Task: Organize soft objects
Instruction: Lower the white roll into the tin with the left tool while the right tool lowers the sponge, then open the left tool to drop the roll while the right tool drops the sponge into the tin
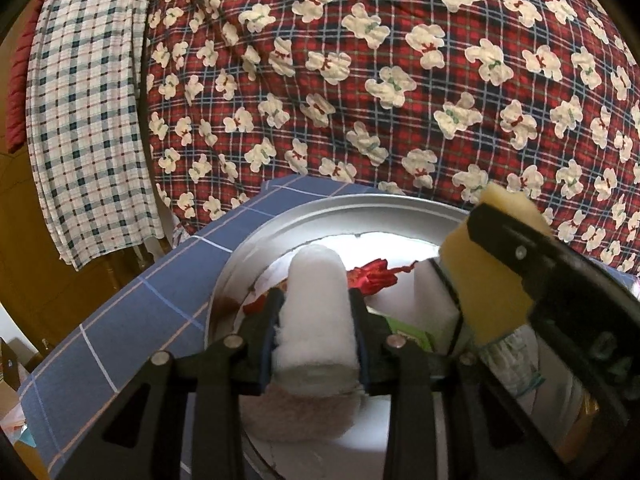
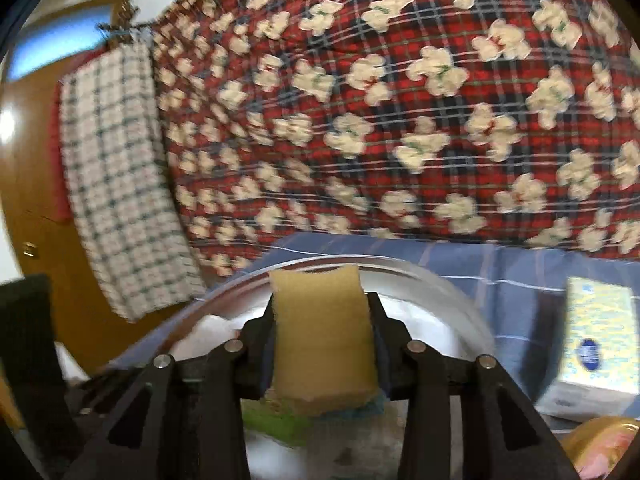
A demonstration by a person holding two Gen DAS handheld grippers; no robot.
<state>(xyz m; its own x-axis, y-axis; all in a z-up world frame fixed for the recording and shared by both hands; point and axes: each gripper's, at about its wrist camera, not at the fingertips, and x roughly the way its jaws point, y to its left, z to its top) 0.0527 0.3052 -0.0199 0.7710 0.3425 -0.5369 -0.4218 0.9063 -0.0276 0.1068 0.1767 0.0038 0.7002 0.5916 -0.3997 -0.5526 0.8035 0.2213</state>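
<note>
My left gripper (image 1: 316, 308) is shut on a white fluffy cotton wad (image 1: 316, 304) and holds it over a round metal tray (image 1: 256, 236). A red ribbon-like piece (image 1: 372, 276) and a white foam block (image 1: 404, 304) lie in the tray behind it. My right gripper (image 2: 324, 340) is shut on a yellow sponge (image 2: 322, 340) above the same tray (image 2: 440, 280). The right gripper and its sponge (image 1: 488, 276) also show at the right of the left wrist view, close beside the cotton wad.
The tray sits on a blue checked cloth (image 1: 132, 320). A red plaid quilt with white bears (image 1: 360, 80) rises behind, and a checked towel (image 1: 84, 120) hangs at the left. A yellow and white tissue box (image 2: 596, 344) stands at the right.
</note>
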